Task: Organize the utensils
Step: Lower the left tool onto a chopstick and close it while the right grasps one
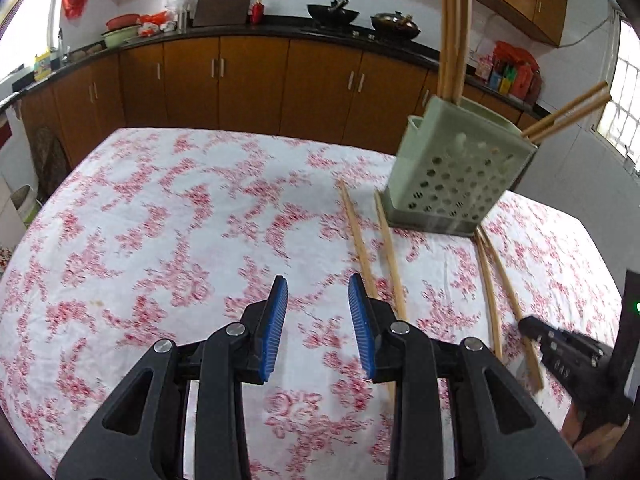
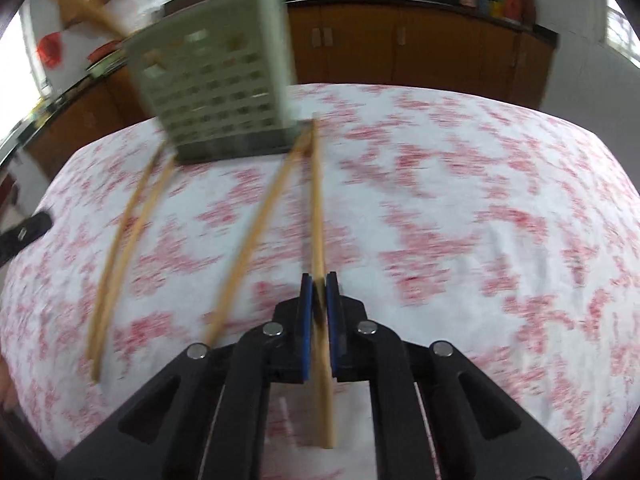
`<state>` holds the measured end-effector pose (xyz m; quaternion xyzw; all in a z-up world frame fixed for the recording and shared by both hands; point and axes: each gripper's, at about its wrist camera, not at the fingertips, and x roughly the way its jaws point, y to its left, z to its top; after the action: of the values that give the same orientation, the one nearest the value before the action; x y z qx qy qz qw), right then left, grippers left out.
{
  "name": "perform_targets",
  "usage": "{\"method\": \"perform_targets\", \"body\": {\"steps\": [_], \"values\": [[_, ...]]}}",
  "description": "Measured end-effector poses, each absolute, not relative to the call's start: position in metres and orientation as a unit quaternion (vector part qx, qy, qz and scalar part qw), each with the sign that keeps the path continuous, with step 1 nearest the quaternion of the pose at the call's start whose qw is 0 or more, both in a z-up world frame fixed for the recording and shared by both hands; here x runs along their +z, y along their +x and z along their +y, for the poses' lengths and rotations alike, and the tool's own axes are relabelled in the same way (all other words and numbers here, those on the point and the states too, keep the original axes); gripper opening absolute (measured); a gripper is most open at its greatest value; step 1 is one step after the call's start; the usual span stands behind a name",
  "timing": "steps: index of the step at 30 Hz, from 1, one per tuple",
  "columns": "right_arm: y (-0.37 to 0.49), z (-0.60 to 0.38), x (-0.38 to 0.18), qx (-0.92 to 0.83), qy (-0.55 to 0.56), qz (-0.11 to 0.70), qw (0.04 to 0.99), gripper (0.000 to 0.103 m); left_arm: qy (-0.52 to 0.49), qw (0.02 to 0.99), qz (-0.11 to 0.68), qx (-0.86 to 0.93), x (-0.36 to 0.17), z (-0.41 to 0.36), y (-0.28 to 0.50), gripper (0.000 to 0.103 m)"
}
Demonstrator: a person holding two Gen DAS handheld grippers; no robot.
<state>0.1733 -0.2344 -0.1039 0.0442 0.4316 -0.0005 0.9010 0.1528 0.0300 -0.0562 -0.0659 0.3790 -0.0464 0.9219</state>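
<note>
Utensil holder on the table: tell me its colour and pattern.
The utensil holder is pale green plastic, its walls perforated with rows of small holes; sharpest in the left wrist view.

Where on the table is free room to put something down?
The flowered cloth left of the chopsticks is bare up to the table's far edge. The right view shows bare cloth right of the clamped chopstick. Around the green holder it is crowded.
</note>
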Motion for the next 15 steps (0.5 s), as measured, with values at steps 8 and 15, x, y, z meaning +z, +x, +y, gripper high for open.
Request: {"method": "perform_targets", "body": {"steps": [8, 15], "values": [[0.174, -0.284, -0.105, -0.058, 0.076, 0.426, 0.9, 0.008, -0.054, 0.906, 0.412, -0.081, -0.078, 0.001, 0.16, 0.032], [0.171, -0.279, -0.107, -0.057, 0.057, 0.423, 0.903, 0.008, -0.037, 0.899, 0.431, -0.075, -0.091, -0.013, 0.169, 0.028]]}}
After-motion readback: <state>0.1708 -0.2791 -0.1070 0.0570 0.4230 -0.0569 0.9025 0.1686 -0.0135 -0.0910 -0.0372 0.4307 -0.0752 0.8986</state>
